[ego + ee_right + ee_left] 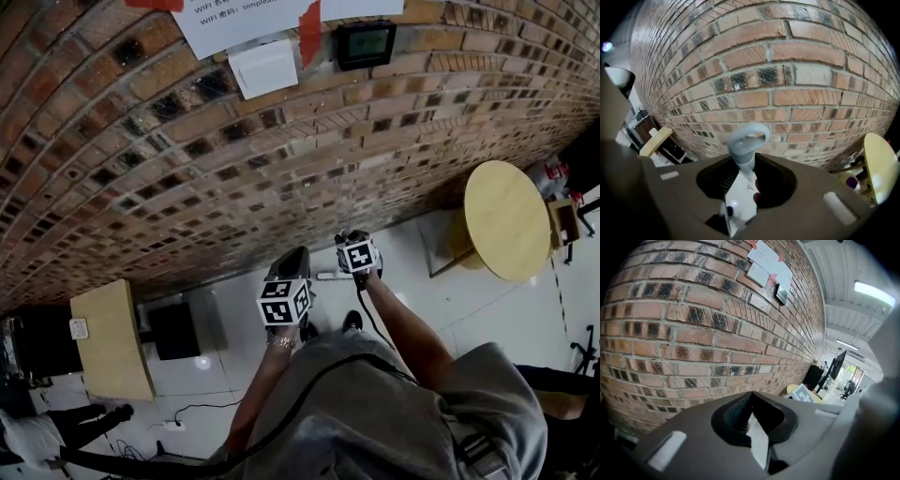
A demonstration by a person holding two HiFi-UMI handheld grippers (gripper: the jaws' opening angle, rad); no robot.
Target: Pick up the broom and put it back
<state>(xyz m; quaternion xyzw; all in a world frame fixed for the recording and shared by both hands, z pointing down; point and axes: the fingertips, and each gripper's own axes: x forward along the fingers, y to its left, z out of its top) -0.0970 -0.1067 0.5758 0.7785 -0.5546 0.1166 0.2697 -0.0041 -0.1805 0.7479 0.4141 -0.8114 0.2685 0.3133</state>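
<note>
The broom (748,139) shows a pale grey hanging loop on top of a slim white handle; its brush end is out of sight. The right tongs (746,161) are clamped on the handle just below the loop, close in front of the brick wall (797,65). The handle's long axis runs along the tongs, with the loop end pointing at the wall. The left tongs (749,399) also face the wall and are closed together, holding nothing.

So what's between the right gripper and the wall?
The broom handle's grey loop, held by the right gripper; the right gripper view shows it before the wall.
</note>
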